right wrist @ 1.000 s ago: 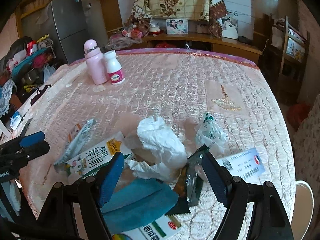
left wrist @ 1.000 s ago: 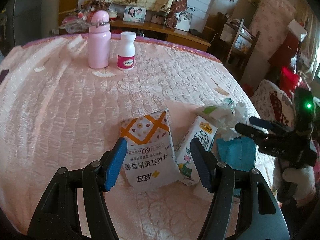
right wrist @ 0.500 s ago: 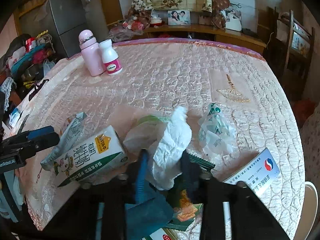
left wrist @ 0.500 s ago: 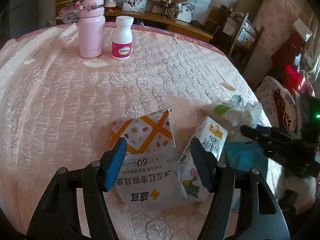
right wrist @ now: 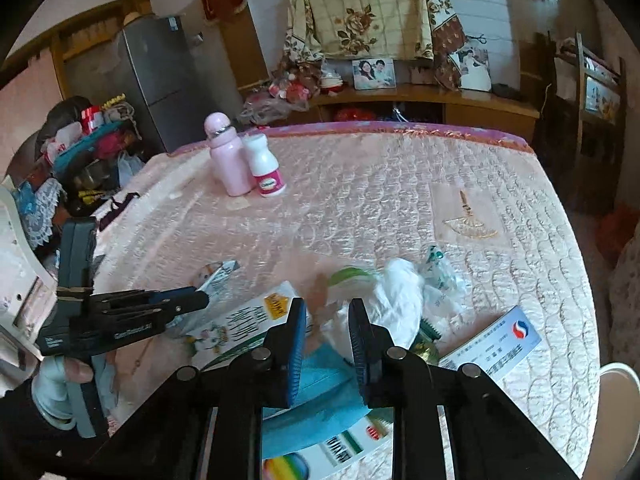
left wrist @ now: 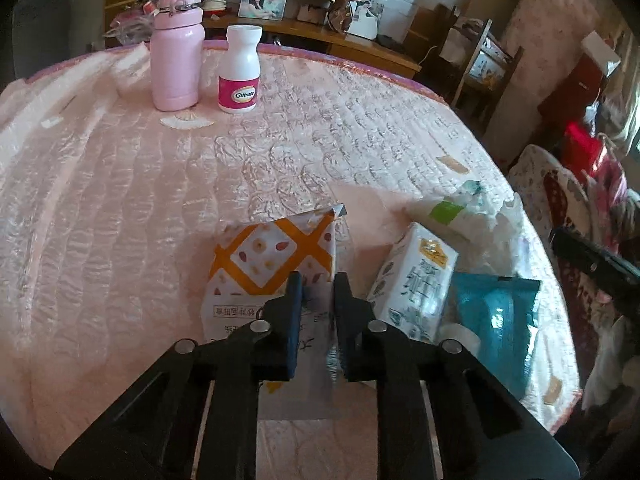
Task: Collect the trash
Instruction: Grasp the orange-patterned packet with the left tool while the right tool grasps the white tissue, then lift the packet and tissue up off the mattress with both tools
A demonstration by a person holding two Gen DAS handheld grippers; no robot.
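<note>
Left wrist view: the left gripper (left wrist: 317,280) has just been closing, and its jaws now pinch the near part of the orange-and-white snack pouch (left wrist: 276,256), which lies flat on the pink quilted table cover (left wrist: 120,220). Just right of it sits the milk carton (left wrist: 416,280), tipped on its side, then a teal packet (left wrist: 496,320) and crumpled white tissue (left wrist: 480,216) behind. At the far edge the pink flask (left wrist: 176,48) stands upright, lid on, with the white pill bottle (left wrist: 240,72) just beside it, cap on; what either holds cannot be seen.

Right wrist view: the right gripper (right wrist: 327,310) is drawn tight, jaws nearly together, clamped on the crumpled white tissue (right wrist: 394,300), which bunches up between and past the pads. Below lies the teal packet (right wrist: 316,384), and the milk carton (right wrist: 248,324) to the left. A white card with a red-and-blue logo (right wrist: 496,344) lies flat to the right. The left gripper (right wrist: 192,304) comes in from the left, tips on the pouch edge. Flask (right wrist: 228,156) and pill bottle (right wrist: 266,168) stand far back.
</note>
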